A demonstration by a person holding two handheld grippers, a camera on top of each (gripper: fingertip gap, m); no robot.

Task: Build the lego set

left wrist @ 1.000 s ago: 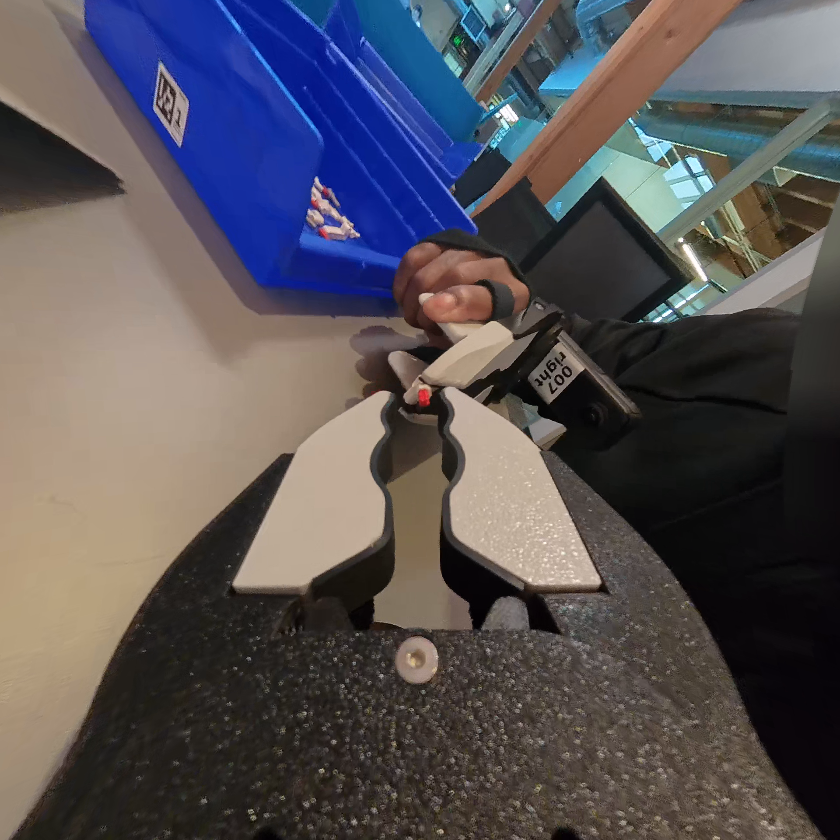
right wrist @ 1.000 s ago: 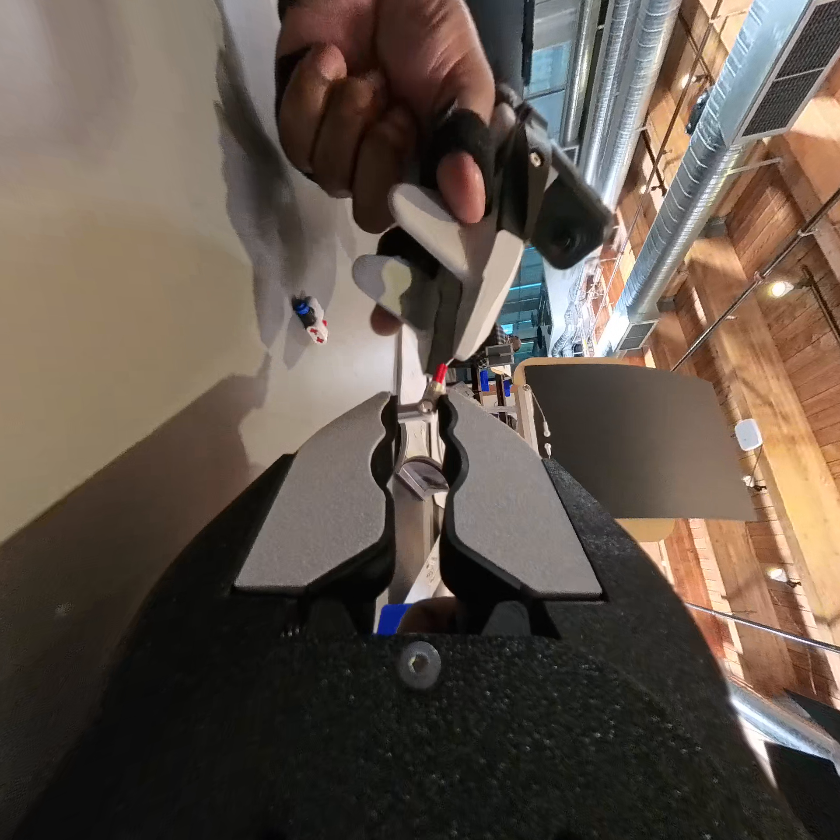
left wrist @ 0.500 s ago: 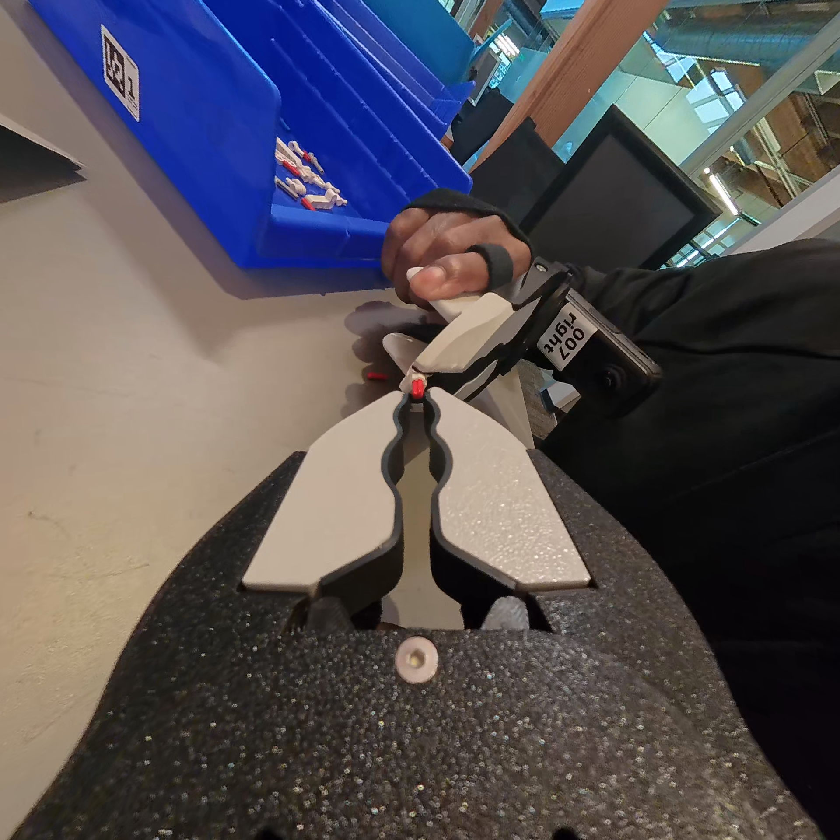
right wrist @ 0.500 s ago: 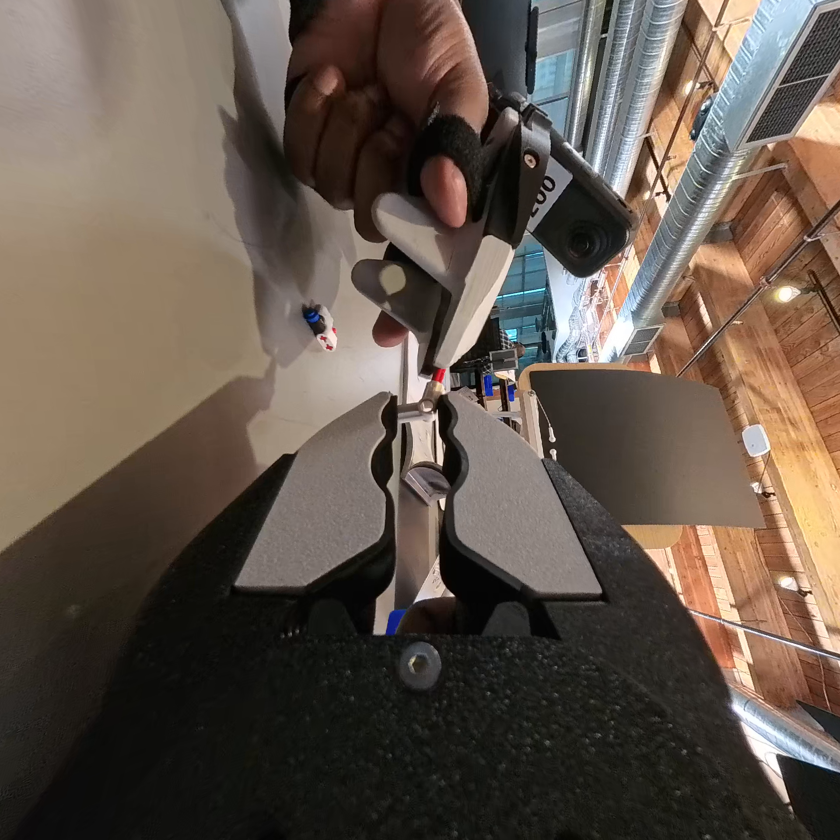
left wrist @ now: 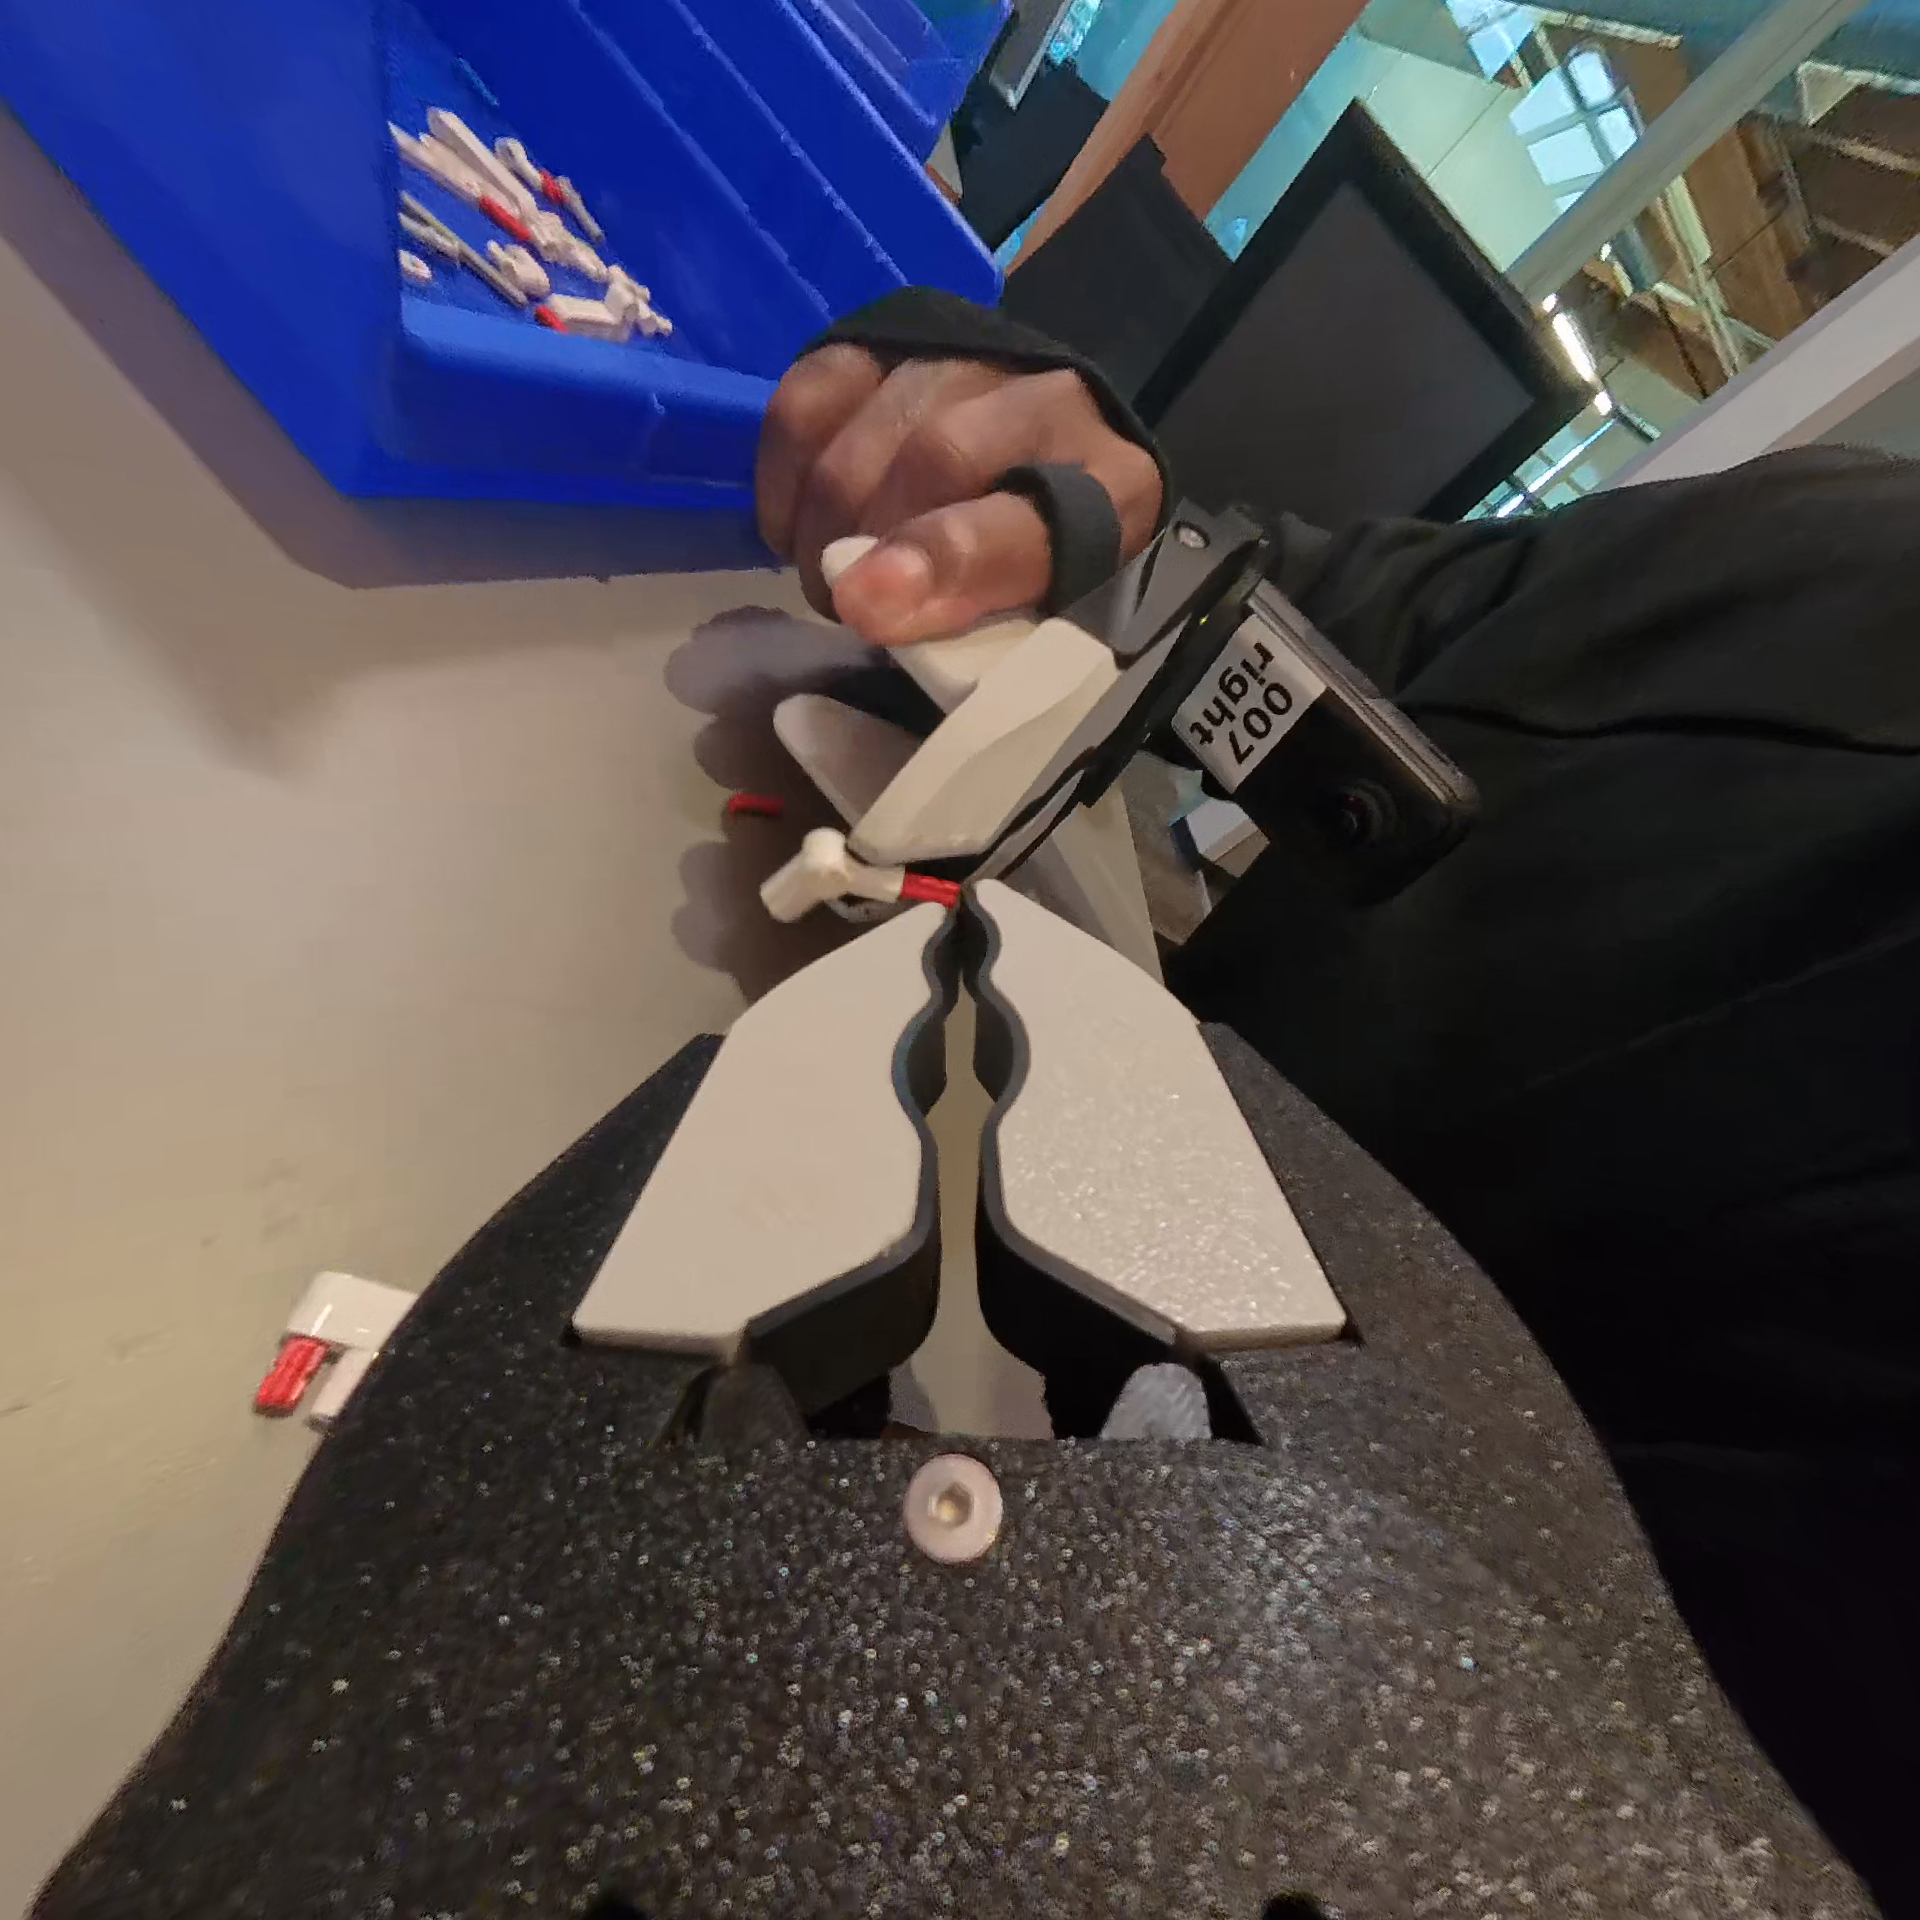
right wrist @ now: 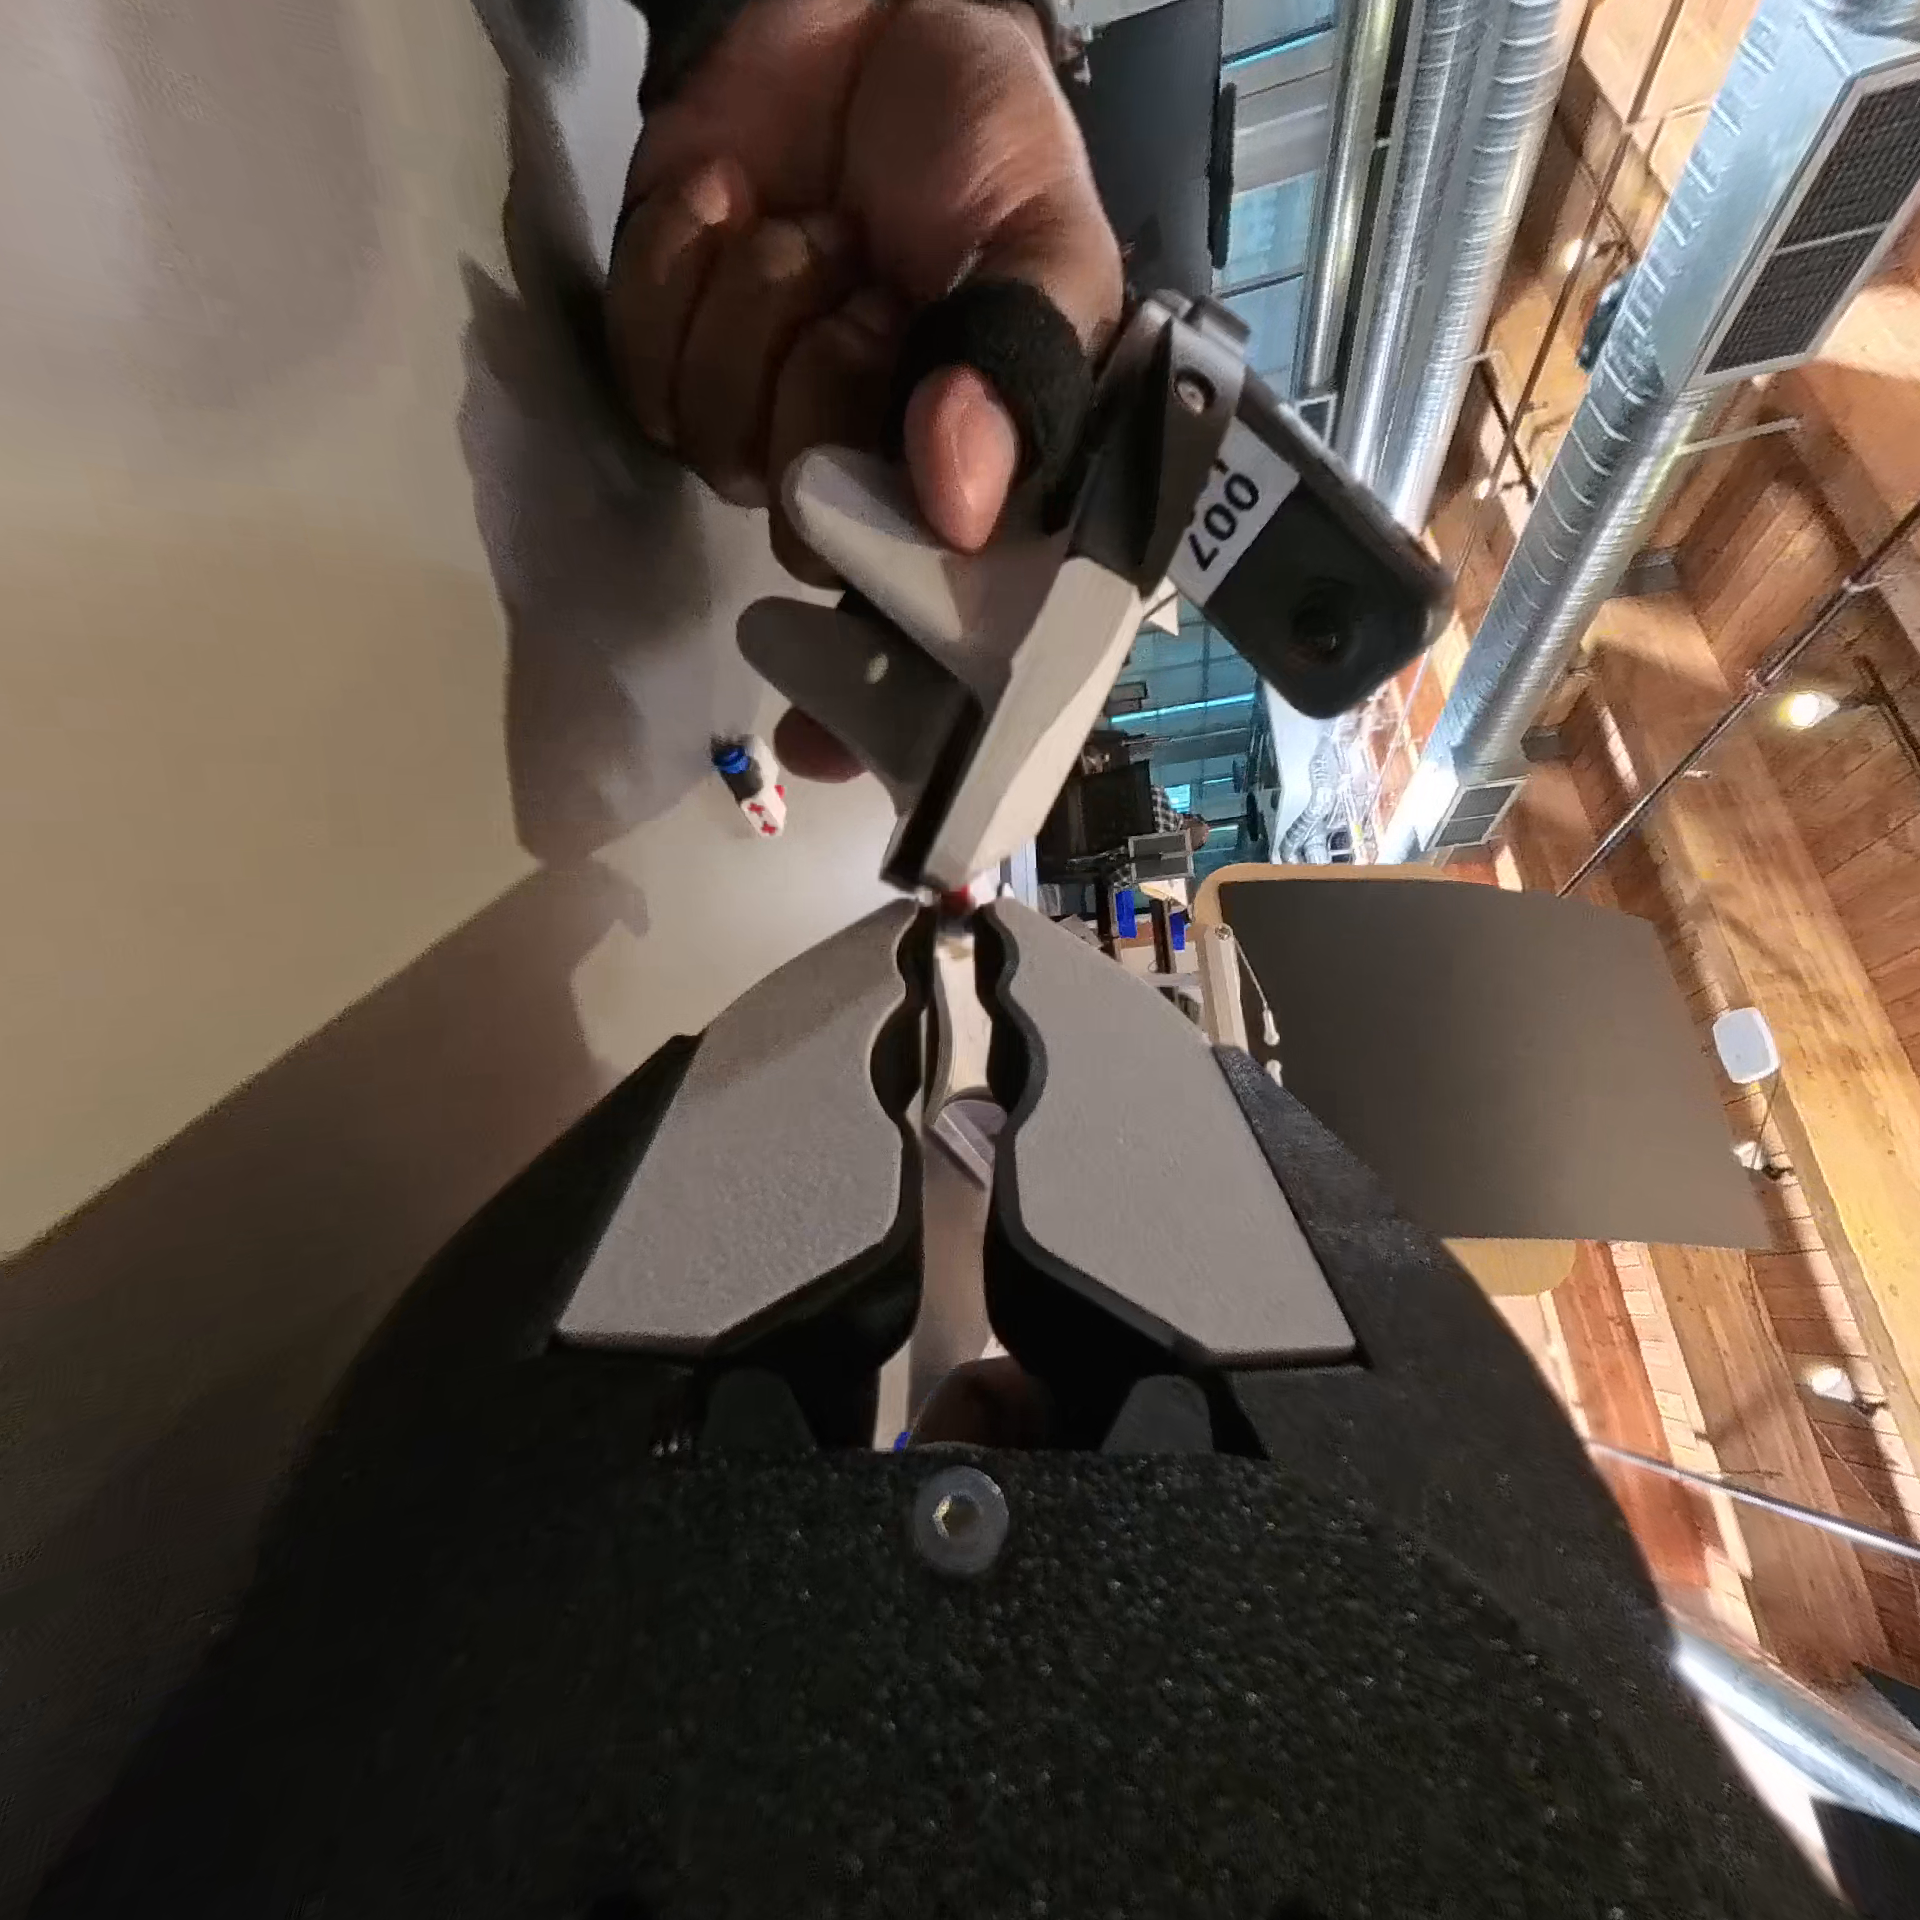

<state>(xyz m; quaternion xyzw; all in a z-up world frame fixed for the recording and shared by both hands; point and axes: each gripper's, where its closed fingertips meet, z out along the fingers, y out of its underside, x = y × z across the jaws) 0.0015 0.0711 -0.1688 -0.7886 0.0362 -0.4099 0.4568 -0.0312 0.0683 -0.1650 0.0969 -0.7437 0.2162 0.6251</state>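
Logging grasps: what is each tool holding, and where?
Right tool pinches the white part mid-body, beside its red end. Left tool shut at that end; hold unclear.

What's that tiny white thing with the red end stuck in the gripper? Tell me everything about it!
The little white piece looks like hard plastic, shaped like a small T with a red tip at one end. The right gripper pinches it near the middle, so it hangs in the air above the pale table. Its white end sticks out sideways, and its red end points at the closed tips of the left gripper, right up against them; whether they pinch it is unclear.
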